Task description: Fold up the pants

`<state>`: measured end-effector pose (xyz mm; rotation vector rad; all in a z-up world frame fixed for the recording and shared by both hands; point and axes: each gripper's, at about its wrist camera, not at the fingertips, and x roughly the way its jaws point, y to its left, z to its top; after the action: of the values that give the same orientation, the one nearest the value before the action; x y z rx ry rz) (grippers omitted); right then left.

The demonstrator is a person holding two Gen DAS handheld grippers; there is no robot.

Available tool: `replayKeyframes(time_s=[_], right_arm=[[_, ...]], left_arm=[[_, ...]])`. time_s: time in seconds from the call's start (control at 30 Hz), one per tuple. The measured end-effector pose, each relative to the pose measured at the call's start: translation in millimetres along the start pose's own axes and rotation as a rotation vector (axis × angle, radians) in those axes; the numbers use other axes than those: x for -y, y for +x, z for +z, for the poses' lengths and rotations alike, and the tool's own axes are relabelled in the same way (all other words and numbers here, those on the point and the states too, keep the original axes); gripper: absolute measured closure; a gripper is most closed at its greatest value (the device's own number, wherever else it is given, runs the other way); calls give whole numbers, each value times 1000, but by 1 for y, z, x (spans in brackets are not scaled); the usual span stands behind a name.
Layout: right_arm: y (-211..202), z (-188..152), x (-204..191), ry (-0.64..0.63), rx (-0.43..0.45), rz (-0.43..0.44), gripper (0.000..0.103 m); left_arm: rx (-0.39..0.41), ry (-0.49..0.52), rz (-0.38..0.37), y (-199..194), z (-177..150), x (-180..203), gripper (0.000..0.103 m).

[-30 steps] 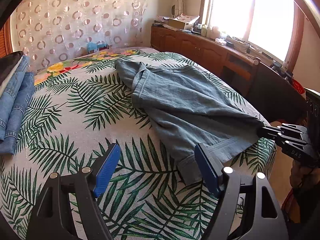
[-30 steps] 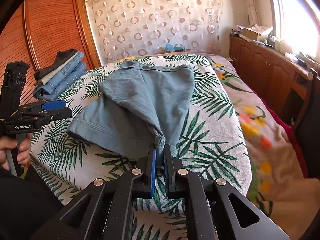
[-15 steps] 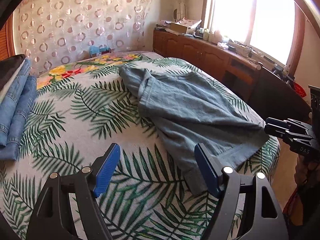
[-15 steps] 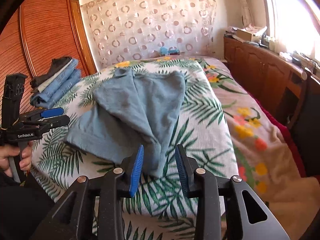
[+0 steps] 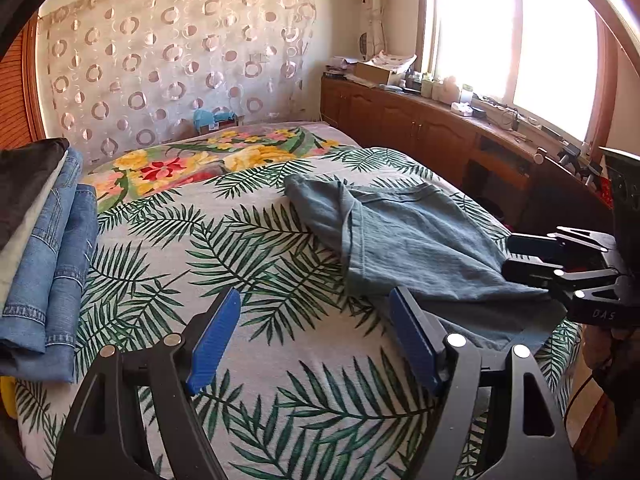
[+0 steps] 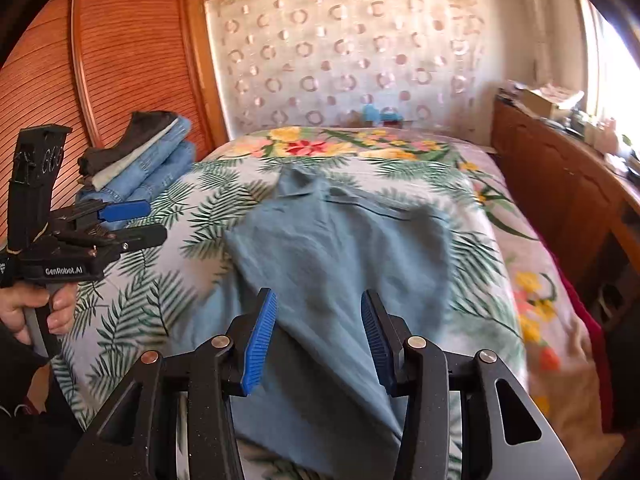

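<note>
Blue-grey pants [image 5: 404, 240] lie loosely folded on the leaf-print bed cover [image 5: 248, 248], toward its right edge. They also show in the right wrist view [image 6: 340, 248], reaching down between my right fingers. My left gripper [image 5: 314, 340] is open and empty, above the cover just left of the pants' near hem. My right gripper [image 6: 318, 336] is open over the pants' near end, holding nothing. It shows from the side in the left wrist view [image 5: 560, 268], and the left gripper shows from the side in the right wrist view [image 6: 120, 224].
A stack of folded jeans and dark clothes [image 5: 36, 248] sits at the bed's left edge, also in the right wrist view [image 6: 140, 156]. A wooden cabinet [image 5: 432, 128] with clutter runs along the right under the window. A wooden wardrobe [image 6: 100, 60] stands on the left.
My right gripper let go of the pants' corner and opened wide; the corner dropped onto the bed. My left gripper stayed open and drew back a little, its view tilting up.
</note>
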<state>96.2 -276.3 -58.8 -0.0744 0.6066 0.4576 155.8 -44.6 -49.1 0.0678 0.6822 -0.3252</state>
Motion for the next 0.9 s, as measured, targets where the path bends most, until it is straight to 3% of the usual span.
replayKeyframes(time_s=[0.6, 0.8, 0.9], right_arm=[[94, 52, -20, -137, -166, 136, 57], [117, 55, -25, -190, -215, 111, 90], [113, 60, -21, -187, -192, 119, 97]], left_arm=[[-13, -34, -2, 13, 3, -42, 26], [-23, -38, -10, 19, 6, -47, 26], [-26, -29, -15, 22, 9, -45, 26]])
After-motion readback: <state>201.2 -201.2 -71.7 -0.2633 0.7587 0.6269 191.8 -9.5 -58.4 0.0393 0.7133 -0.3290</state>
